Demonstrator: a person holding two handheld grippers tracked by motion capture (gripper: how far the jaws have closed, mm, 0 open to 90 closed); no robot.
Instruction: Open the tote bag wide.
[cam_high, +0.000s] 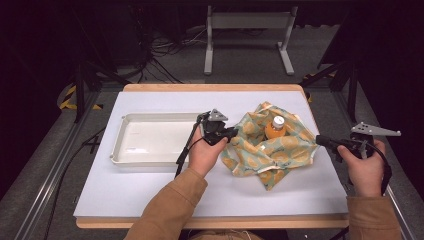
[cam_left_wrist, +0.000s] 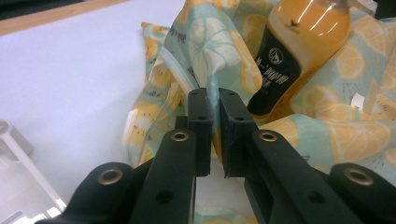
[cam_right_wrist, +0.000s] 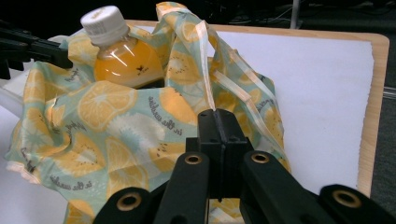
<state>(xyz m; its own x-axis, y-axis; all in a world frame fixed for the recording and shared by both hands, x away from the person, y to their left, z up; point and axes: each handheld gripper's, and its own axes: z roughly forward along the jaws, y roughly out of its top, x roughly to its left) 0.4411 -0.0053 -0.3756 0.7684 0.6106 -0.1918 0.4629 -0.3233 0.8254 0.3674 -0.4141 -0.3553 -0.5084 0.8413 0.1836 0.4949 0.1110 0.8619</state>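
While the lemon-print cloth bag (cam_high: 267, 145) lies crumpled on the right half of the table (cam_high: 150, 185), nearer its far edge than its near one, both grippers have it between them. An orange drink bottle (cam_high: 275, 127) stands inside the bag, its white cap (cam_right_wrist: 103, 22) up and its long axis close to upright, leaning a little in the right gripper view.

The left gripper (cam_high: 231, 133) meets the bag's left edge from the side of the white tray (cam_high: 120, 145), which sits on the left half of the table, apart from the bag. In the left gripper view its jaws stand nearly together with a thin pale fold of cloth in the slit between them, so it looks pinched on the bag's rim, though how firmly cannot be told. The bottle lies just ahead of and to the right of those jaws.

The right gripper (cam_high: 320, 140) comes in from the table's right edge, its jaws fully closed. In its own view one of the bag's pale handle straps (cam_right_wrist: 205, 60) runs down to the jaw tips and seems caught there; the high view is too small to confirm this.

With the two grips on opposite sides, the bag's mouth lies between them and the bottle stands in the middle, slightly nearer the left gripper. Any next move, whether spreading the mouth or lifting, would likely turn on keeping the two sides level, or else the tall bottle could tip toward the lower side.
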